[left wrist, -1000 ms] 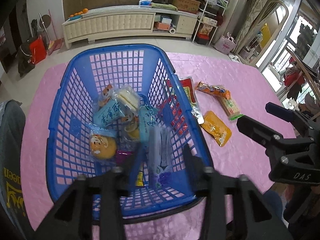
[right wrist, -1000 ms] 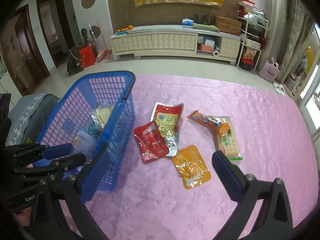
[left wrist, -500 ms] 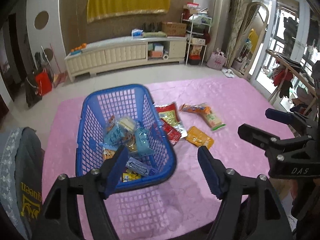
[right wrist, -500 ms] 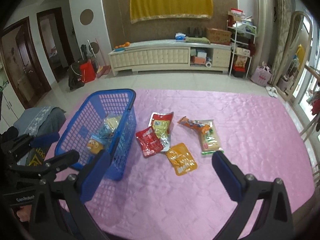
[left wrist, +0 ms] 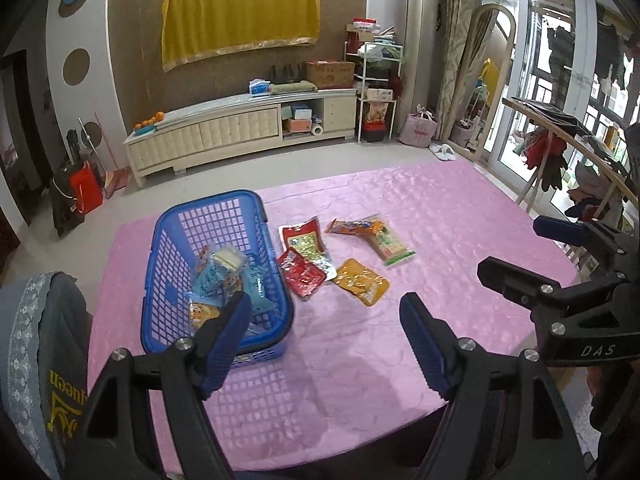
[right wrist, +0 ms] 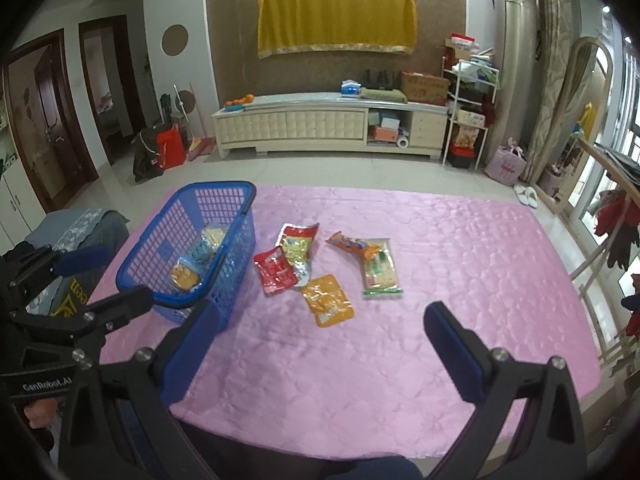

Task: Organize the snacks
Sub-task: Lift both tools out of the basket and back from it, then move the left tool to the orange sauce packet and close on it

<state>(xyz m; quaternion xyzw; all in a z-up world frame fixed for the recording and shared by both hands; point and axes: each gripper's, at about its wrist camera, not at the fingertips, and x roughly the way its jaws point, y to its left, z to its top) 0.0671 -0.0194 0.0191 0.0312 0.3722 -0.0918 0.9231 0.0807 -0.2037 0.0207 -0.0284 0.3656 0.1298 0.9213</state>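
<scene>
A blue plastic basket (left wrist: 172,216) (right wrist: 240,192) stands on the left of the pink table (left wrist: 440,208) (right wrist: 460,240) and holds several snack packs (left wrist: 224,276). Beside it lie a red pack (right wrist: 276,270), a red-and-yellow pack (right wrist: 298,244), an orange pack (right wrist: 327,300), an orange stick pack (right wrist: 352,245) and a green-edged cracker pack (right wrist: 381,268). My left gripper (left wrist: 326,312) is open and empty, high above the table's near edge. My right gripper (right wrist: 320,322) is open and empty, also raised near the front edge.
A grey cloth-covered chair back (left wrist: 36,352) stands at the table's left. Behind the table are a cream TV cabinet (right wrist: 328,128), a white shelf rack (right wrist: 468,112) and a wooden drying rack (left wrist: 560,136) at the right.
Both grippers have pulled up and back from the table. The left gripper left the basket, a snack pack staying inside, and its jaws opened wider.
</scene>
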